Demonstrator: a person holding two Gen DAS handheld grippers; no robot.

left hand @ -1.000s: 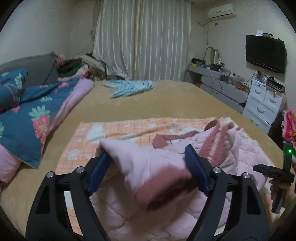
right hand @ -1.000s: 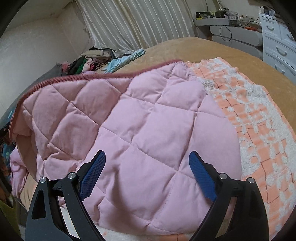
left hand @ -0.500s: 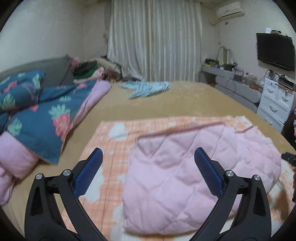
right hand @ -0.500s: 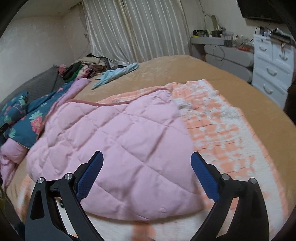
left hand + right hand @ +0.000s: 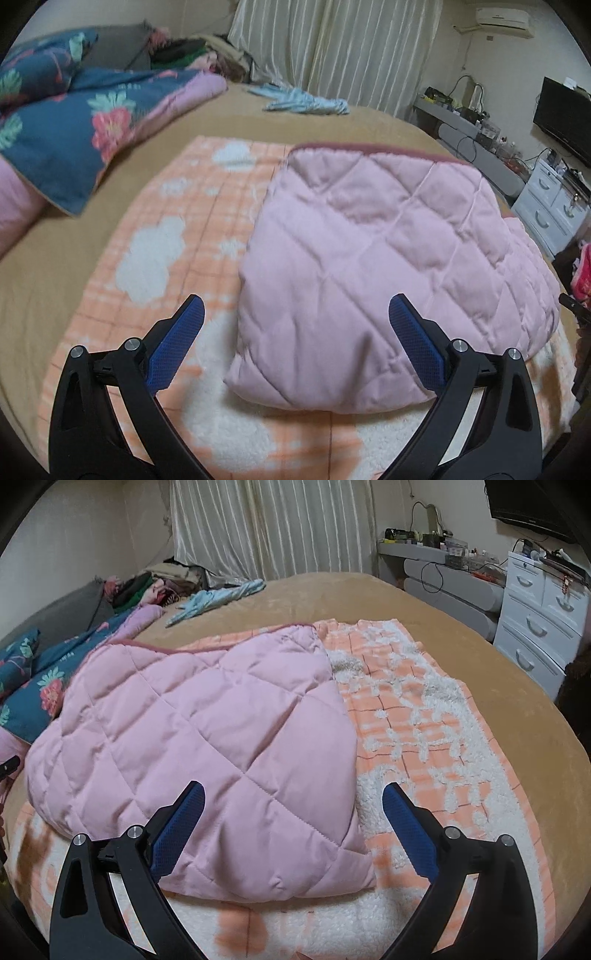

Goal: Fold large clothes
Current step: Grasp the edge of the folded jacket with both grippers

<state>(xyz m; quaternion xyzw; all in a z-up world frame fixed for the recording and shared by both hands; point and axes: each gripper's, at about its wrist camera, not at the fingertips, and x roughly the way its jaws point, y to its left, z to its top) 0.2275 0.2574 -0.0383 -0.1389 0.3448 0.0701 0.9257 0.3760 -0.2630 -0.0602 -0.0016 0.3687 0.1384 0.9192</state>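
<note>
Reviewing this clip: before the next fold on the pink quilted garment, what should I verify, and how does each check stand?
1. Left gripper open and holding nothing: ok.
2. Right gripper open and holding nothing: ok.
3. Pink quilted garment lying folded and flat on the orange-and-white fleece blanket: ok.
4. Sleeves tucked inside the fold: cannot tell.
5. Light blue cloth apart from the garment: ok.

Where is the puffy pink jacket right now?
The folded pink quilted jacket lies on the orange-and-white blanket on the bed, just ahead of both open grippers, left and right.
</note>
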